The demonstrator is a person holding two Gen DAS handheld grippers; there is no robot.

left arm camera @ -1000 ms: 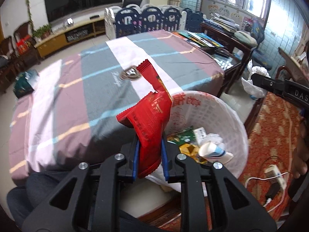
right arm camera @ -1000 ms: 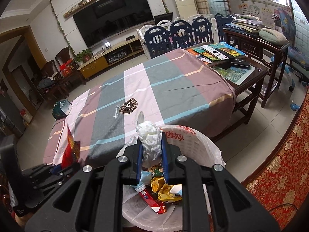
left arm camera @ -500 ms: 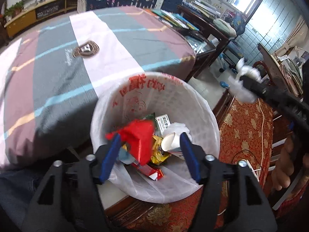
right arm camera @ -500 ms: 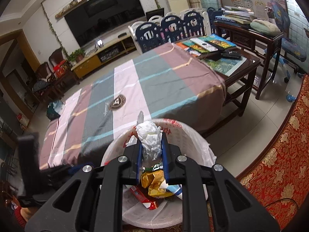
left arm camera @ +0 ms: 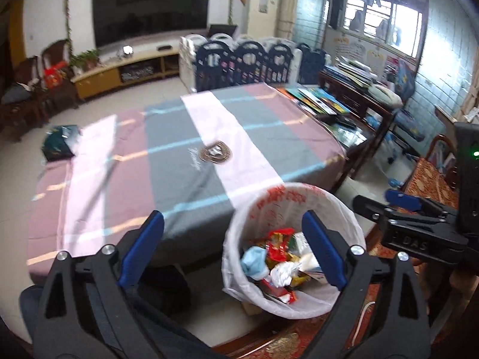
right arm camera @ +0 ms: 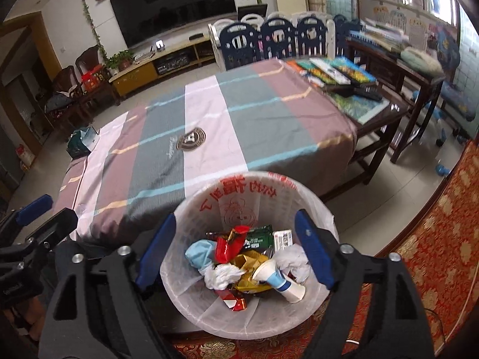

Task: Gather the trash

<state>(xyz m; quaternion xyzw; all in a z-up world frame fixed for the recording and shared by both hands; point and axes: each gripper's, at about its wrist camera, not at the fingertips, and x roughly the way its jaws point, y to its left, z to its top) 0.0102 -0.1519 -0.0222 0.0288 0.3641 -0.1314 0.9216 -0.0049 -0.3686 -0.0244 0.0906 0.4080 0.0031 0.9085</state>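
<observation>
Red patterned carpet (right arm camera: 434, 239) lies nearest the cameras, under a white wastebasket (right arm camera: 317, 209) lined with a thin plastic bag printed in red. Both grippers hang above the basket. The right gripper (right arm camera: 233, 251) has its blue-padded jaws spread wide, having just been opening, with nothing between them; through the gap the basket's contents show. The left gripper (left arm camera: 233, 251) stands wide as well, its jaws also just opened and empty, the basket showing low between them toward its right finger.

Inside the basket the trash sits in a heap: a red snack wrapper (right arm camera: 227, 246) near the middle, a crumpled white tissue (right arm camera: 223, 275) below it, a pale blue wad (right arm camera: 199, 251) at the left, a gold foil wrapper (right arm camera: 248, 264), a green packet (right arm camera: 259, 237) toward the back, and a white paper cup with a blue band (right arm camera: 278, 278) lying on its side at the right. From the left wrist view the same red wrapper (left arm camera: 278, 245) and white tissue (left arm camera: 283, 272) lie on top of the pile.

Just beyond the basket is a table covered by a striped cloth (right arm camera: 209, 125) in mauve, grey and white with a round crest near its centre. A dark green bag (right arm camera: 79, 142) rests at the cloth's far left corner. Picture books (right arm camera: 338, 71) lie on a dark wooden table to the right. Farther off stand blue and white playpen panels (right arm camera: 278, 40), a low yellow TV cabinet (right arm camera: 149, 70) and a large dark television (right arm camera: 176, 3) on the wall.
</observation>
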